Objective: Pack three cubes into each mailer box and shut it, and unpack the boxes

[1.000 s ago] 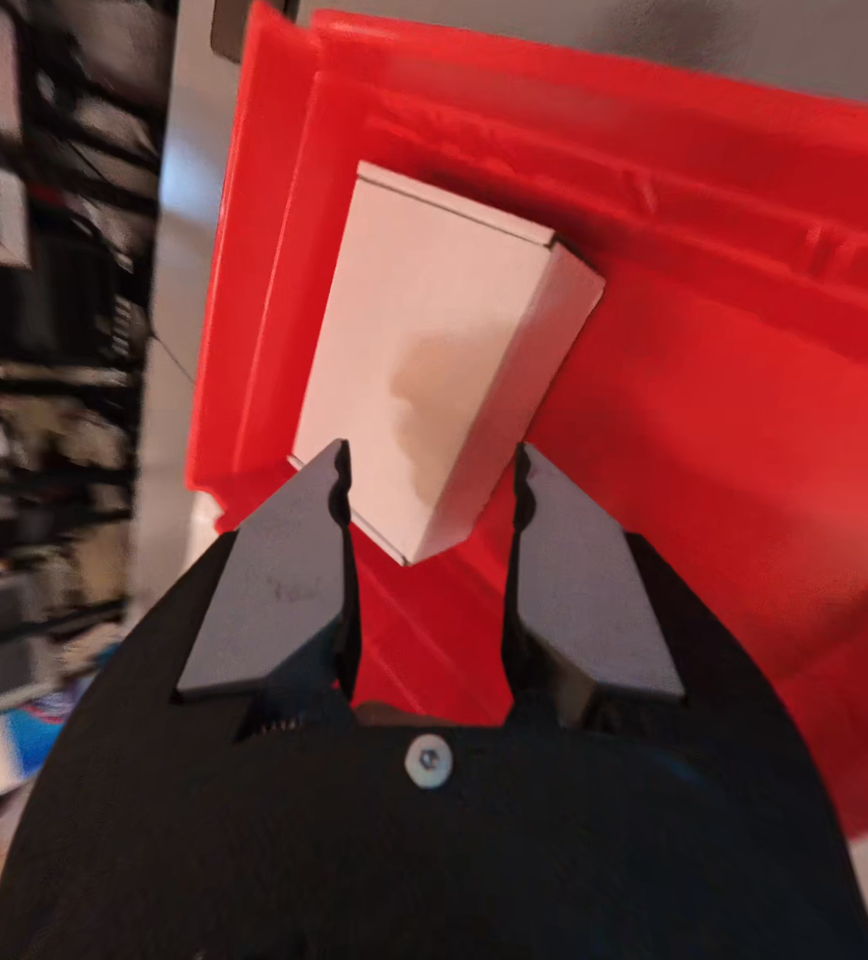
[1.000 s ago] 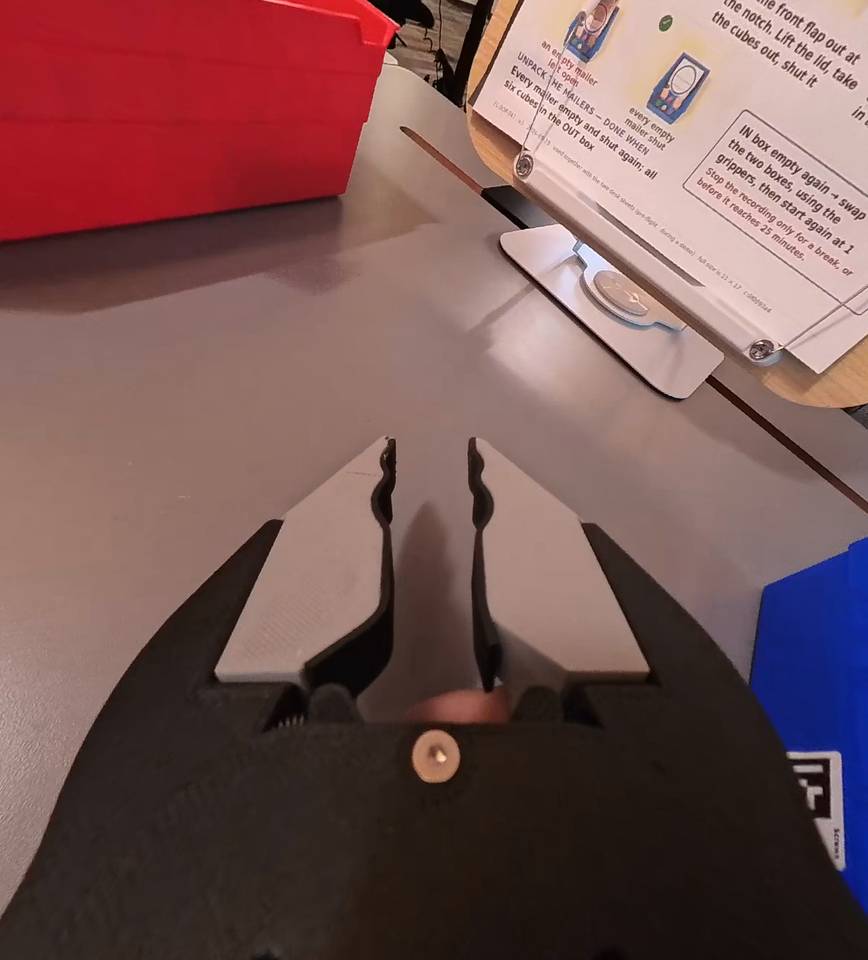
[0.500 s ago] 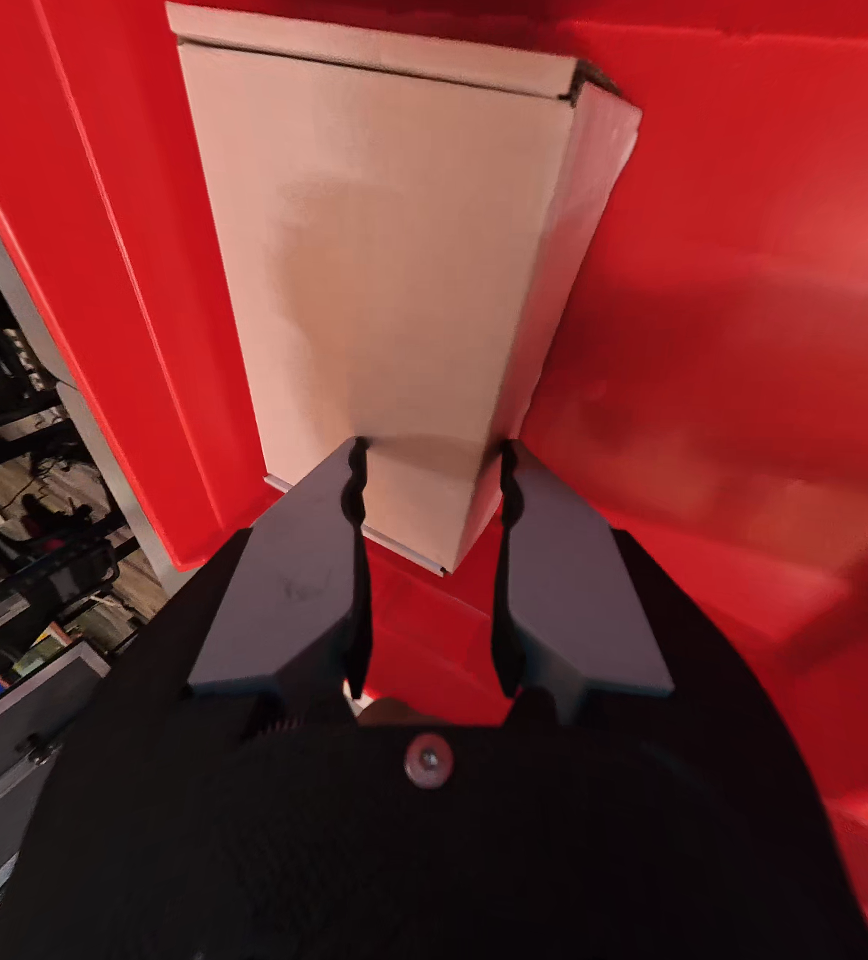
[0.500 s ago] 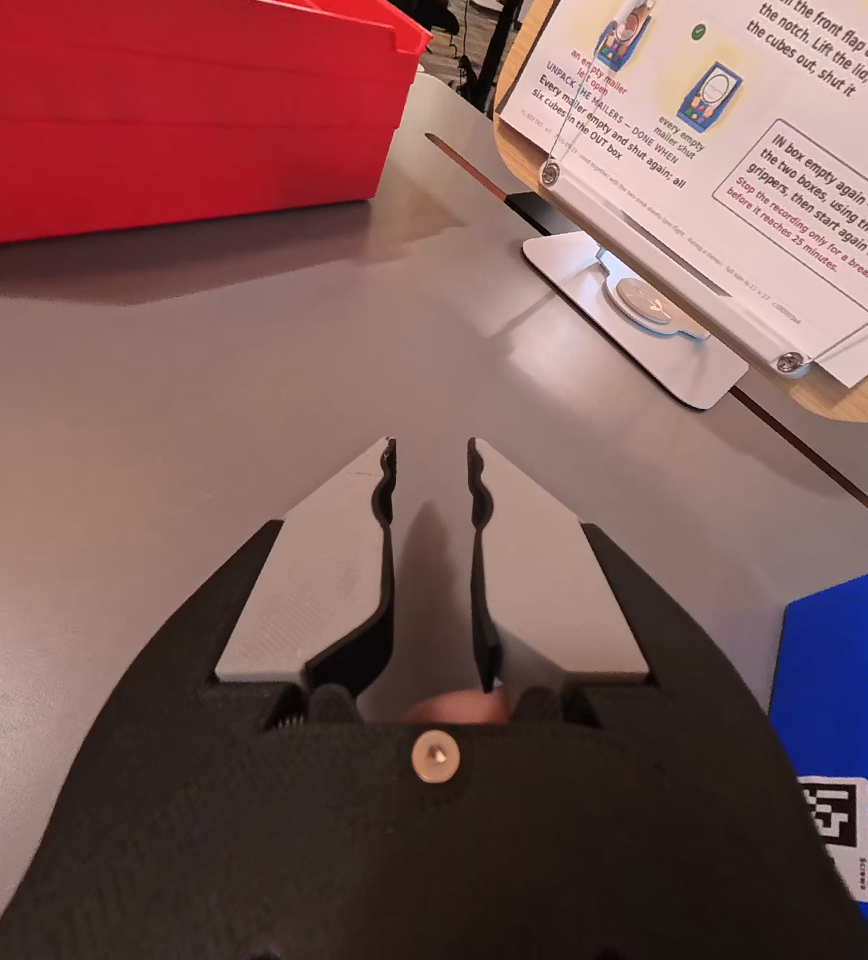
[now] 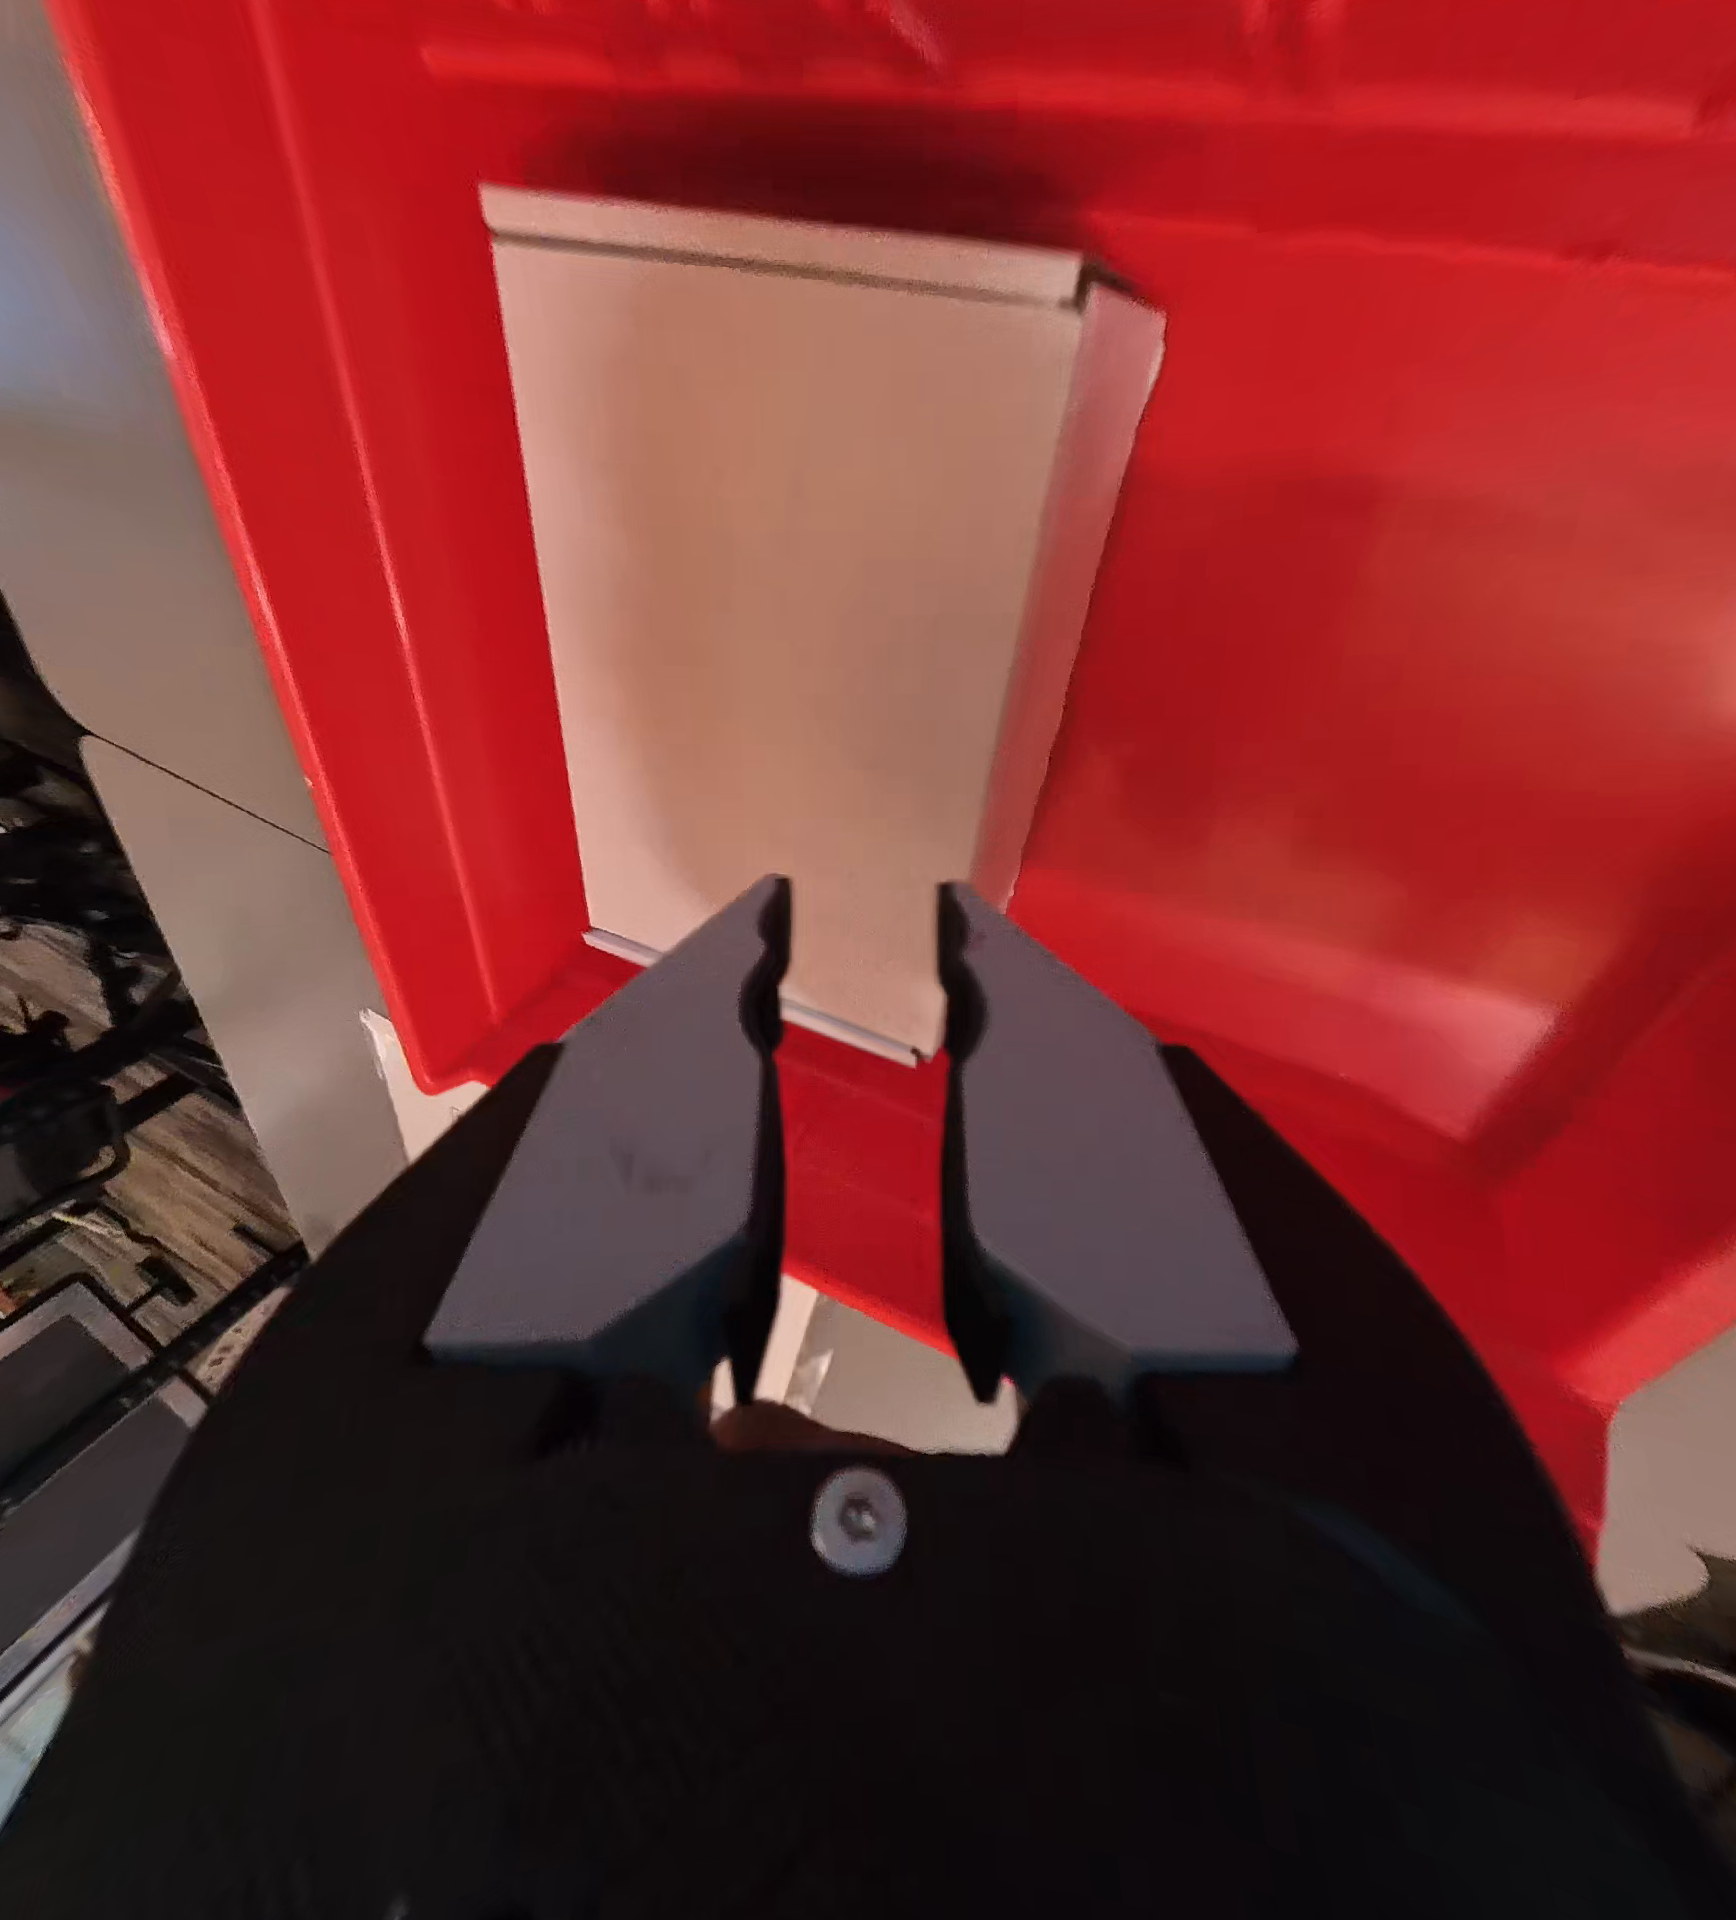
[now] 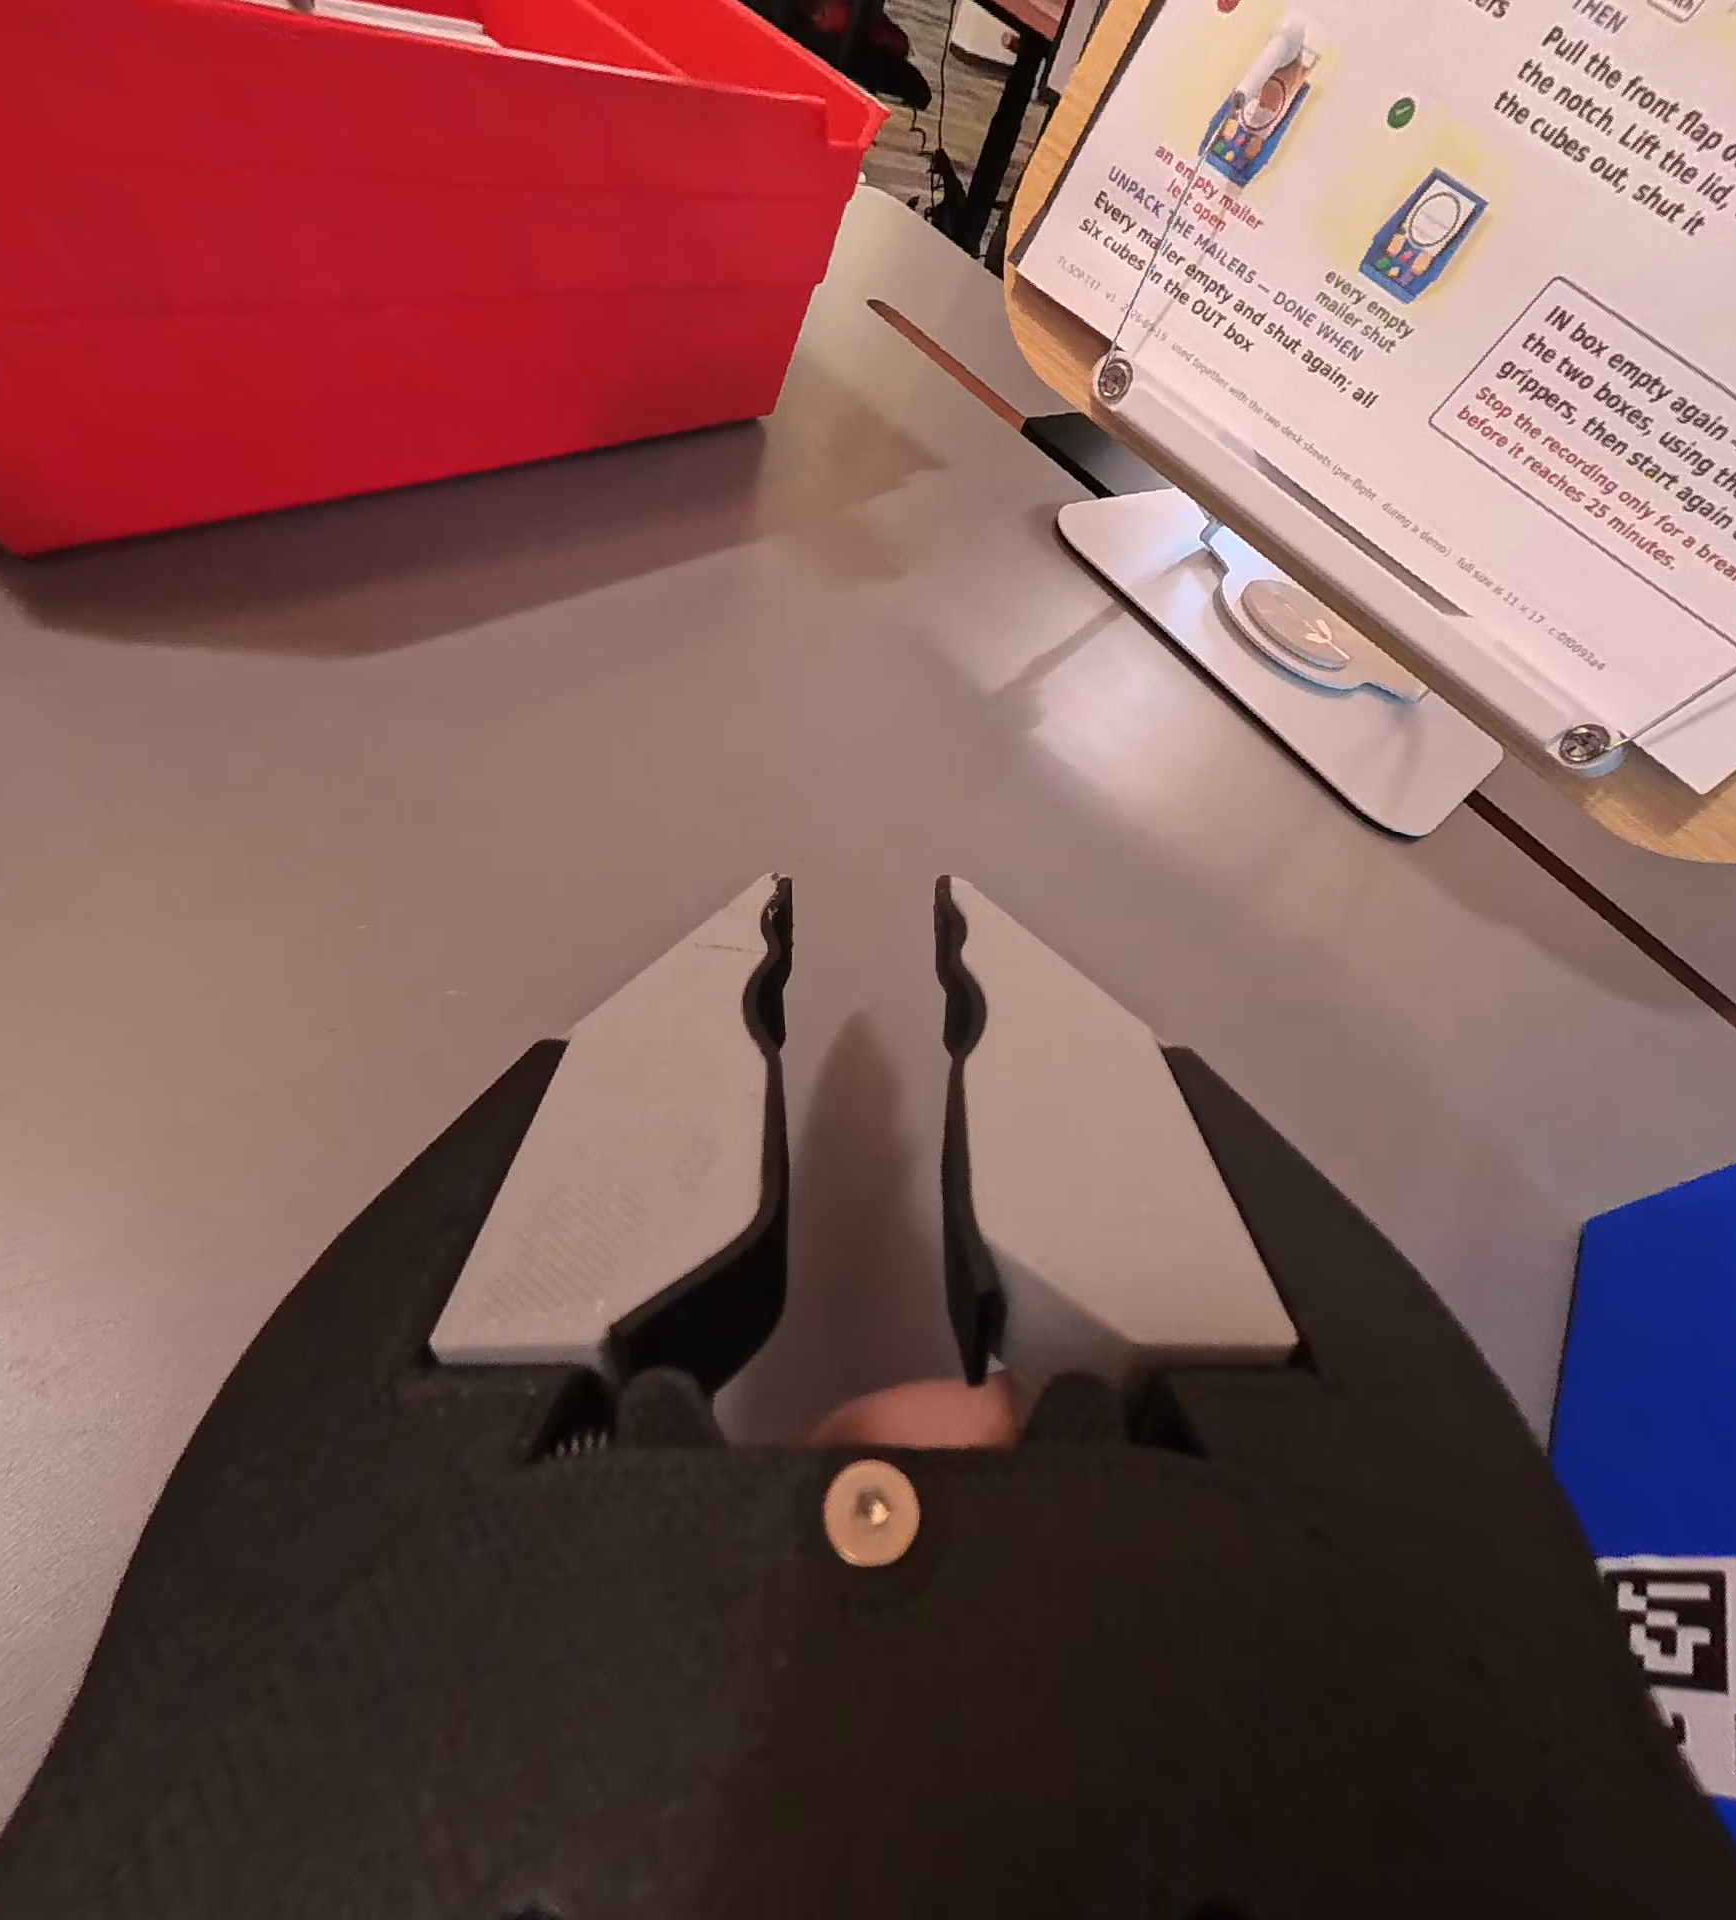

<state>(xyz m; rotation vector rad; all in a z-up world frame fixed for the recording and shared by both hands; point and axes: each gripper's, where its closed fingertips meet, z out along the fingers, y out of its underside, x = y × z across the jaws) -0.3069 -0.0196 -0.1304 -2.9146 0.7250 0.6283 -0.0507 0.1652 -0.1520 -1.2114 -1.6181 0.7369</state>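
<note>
Closed white mailer box [image 5: 802, 582] lying in red bin [image 5: 1415, 623], left claw [image 5: 864, 914] spread above it, right claw [image 6: 864, 914] spread, empty

Left claw [image 5: 862, 914] parted over white mailer box [image 5: 802, 582] in red bin [image 5: 1415, 623].

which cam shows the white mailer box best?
Left wrist view: the white mailer box lies shut in the red bin, just ahead of the left gripper. Right wrist view shows only a pale sliver above the bin's rim.

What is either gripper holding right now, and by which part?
Nothing. The left gripper is open above the white mailer box in the red bin; the right gripper is open over the grey table.
</note>
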